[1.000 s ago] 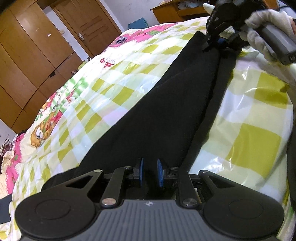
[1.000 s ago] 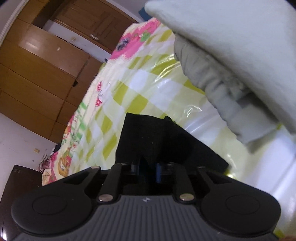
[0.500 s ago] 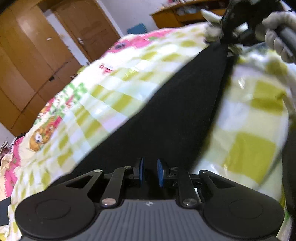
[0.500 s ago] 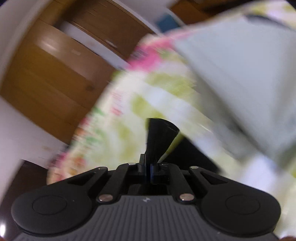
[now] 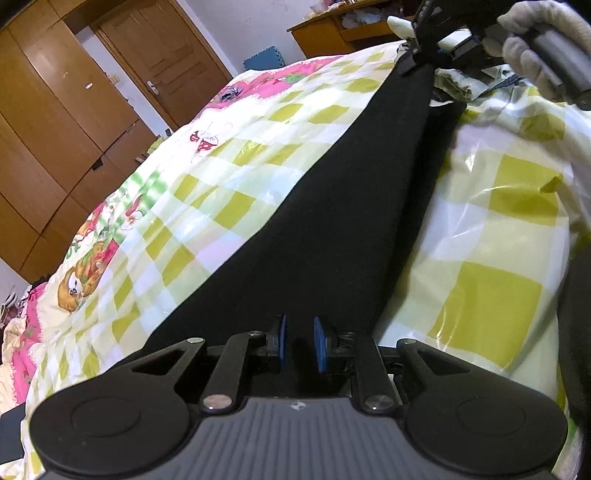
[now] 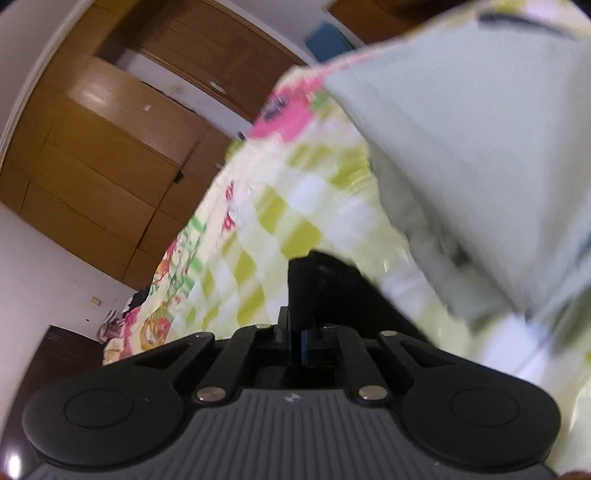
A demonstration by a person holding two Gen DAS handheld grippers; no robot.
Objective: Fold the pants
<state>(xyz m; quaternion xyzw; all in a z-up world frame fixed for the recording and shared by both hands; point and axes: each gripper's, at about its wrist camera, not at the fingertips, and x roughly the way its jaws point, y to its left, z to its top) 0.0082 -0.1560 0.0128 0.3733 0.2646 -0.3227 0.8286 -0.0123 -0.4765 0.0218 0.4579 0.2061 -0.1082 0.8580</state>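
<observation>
Black pants [image 5: 351,206] stretch in a long band over the checked bedspread [image 5: 221,177], from my left gripper [image 5: 298,343] to my right gripper [image 5: 415,64] at the far end. The left gripper's blue pads stand a little apart with dark fabric of the near end between them; it looks shut on the pants. In the right wrist view the right gripper [image 6: 297,339] is shut on the other end of the pants [image 6: 325,288], which bunches up in front of the fingers. A gloved hand [image 5: 535,40] holds the right gripper.
A pale grey folded cloth or pillow [image 6: 480,147] lies close on the right of the right gripper. Crumpled light clothes [image 5: 458,85] sit near the pants' far end. A wooden wardrobe [image 5: 55,110] and door stand beyond the bed, a desk [image 5: 332,29] at the back.
The right gripper has lifted with the pants' far end and shifted sideways; the fabric now bunches up between its fingers. The left gripper has stayed put on the near end.
</observation>
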